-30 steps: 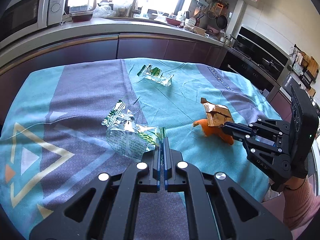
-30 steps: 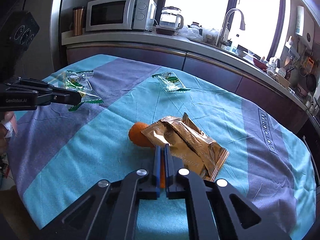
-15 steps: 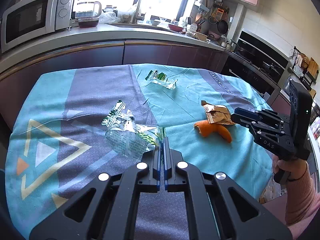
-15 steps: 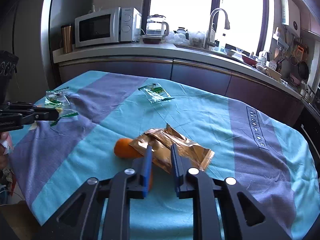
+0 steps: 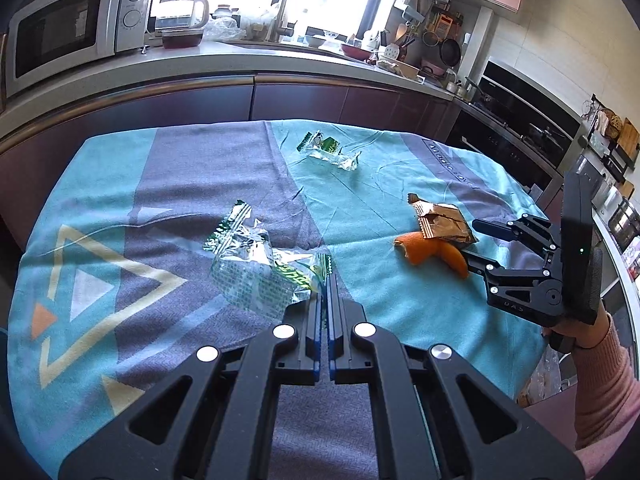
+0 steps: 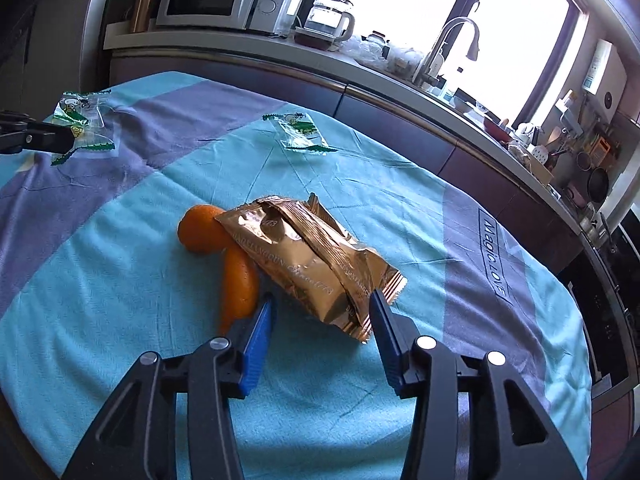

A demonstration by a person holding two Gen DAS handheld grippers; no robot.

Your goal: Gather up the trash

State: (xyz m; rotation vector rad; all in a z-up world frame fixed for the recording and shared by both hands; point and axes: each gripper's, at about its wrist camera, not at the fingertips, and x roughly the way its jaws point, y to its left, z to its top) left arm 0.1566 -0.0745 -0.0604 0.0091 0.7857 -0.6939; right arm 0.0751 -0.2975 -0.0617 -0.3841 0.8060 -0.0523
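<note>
Left gripper [image 5: 325, 276] pinches one wrapper [image 5: 256, 268]; right gripper [image 6: 320, 312] is opening around the gold packet [image 6: 316, 264], seemingly untouched; peel [image 6: 224, 256] and far wrapper [image 6: 300, 132] remain.

Strong daylight comes from the window [image 6: 520, 40], which is overexposed to white. Both views are sharp, with bent lines and dark corners.

2 clear green-printed wrappers: 1 crumpled near left [image 5: 256, 276], 1 flat at the far side [image 5: 328, 152]. Gold snack wrapper [image 6: 316, 264] lies creased, overlapping the curled orange peel [image 6: 224, 256].
</note>
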